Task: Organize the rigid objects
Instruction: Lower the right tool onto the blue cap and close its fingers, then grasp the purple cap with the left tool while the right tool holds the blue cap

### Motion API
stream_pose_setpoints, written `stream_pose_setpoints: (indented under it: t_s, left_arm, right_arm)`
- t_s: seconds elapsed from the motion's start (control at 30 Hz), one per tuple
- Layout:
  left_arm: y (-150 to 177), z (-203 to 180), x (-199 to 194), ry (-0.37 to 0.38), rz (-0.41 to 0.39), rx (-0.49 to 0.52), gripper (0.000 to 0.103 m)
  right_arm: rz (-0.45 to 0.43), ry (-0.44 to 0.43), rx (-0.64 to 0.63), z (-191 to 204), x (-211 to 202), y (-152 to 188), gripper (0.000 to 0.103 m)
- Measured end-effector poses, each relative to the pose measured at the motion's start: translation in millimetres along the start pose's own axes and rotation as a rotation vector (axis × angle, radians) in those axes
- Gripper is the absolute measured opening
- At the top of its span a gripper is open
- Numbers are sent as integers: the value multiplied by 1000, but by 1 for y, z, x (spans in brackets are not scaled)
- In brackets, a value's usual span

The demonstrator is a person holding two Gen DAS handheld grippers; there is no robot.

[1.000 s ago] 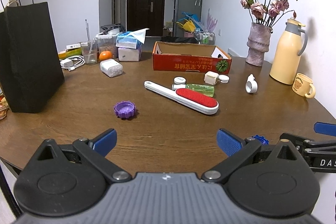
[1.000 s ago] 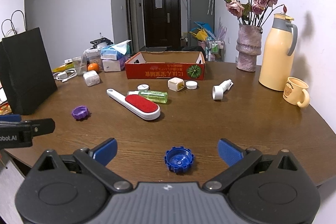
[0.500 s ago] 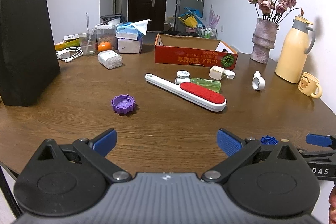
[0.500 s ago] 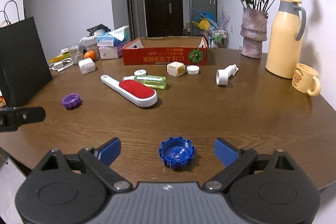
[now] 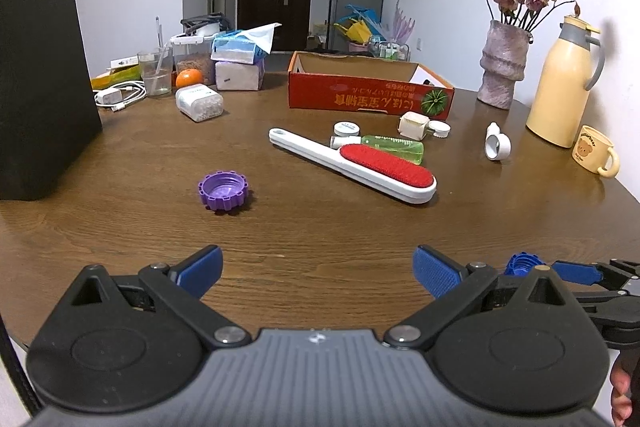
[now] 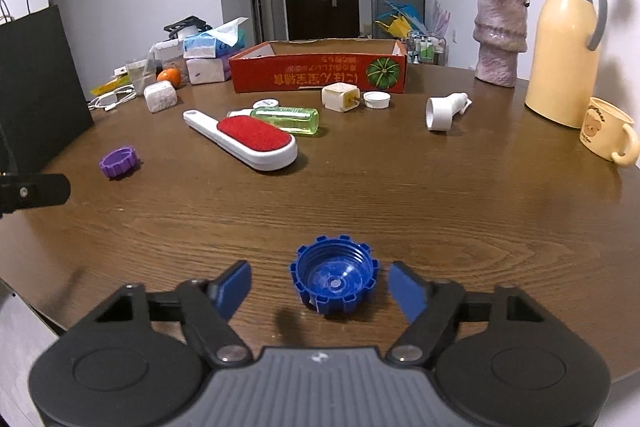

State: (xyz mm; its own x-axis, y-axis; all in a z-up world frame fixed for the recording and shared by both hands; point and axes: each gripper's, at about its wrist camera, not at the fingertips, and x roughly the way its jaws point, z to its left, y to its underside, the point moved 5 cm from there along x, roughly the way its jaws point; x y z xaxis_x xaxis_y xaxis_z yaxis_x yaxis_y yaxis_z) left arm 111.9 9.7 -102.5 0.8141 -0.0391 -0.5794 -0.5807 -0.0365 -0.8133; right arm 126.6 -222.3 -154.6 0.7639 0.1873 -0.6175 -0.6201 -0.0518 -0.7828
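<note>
A blue ridged cap [image 6: 334, 279] lies open side up on the wooden table [image 6: 440, 187], between the fingers of my right gripper [image 6: 320, 287], which is open around it without touching. My left gripper [image 5: 318, 269] is open and empty above the table's near edge; the blue cap [image 5: 522, 263] peeks out at its right. A purple cap [image 5: 223, 190] lies ahead of it to the left. A white lint brush with a red pad [image 5: 360, 165], a green bottle [image 5: 394, 147], small white lids and a white nozzle [image 5: 497, 146] lie mid-table before a red cardboard box [image 5: 368, 95].
A black paper bag [image 5: 40, 83] stands at the left. A vase of dried roses [image 5: 503, 67], a yellow thermos [image 5: 564, 83] and a bear mug [image 5: 596, 151] stand at the right. Tissue boxes, a glass, an orange and a charger crowd the far left.
My right gripper has moved forward and down so the blue cap now sits between its fingers, which have narrowed a little. My left gripper has edged forward slightly.
</note>
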Motion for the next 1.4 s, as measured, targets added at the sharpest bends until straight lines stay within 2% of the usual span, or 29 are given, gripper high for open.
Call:
stream_pose_setpoints:
  t_s: [0.1, 0.17, 0.43, 0.97, 1.1, 1.4]
  left_arm:
    - [-1, 1, 5, -1, 7, -4, 103]
    - [-2, 2, 9, -1, 10, -4, 103]
    - [-6, 8, 28, -8, 35, -14, 103]
    - [-28, 54, 85, -99, 59, -57, 103]
    - [-35, 66, 102, -126, 65, -66, 97]
    - [-41, 80, 141, -139, 118, -58, 68]
  right_arm:
    - [12, 3, -6, -1, 7, 1, 54]
    - [19, -7, -11, -2, 11, 1, 51]
    - [-10, -11, -29, -1, 18, -5, 51]
    - [-59, 2, -21, -10, 39, -39, 51]
    - [-66, 6, -24, -9, 48, -49, 51]
    - [-68, 9, -30, -7, 70, -72, 51]
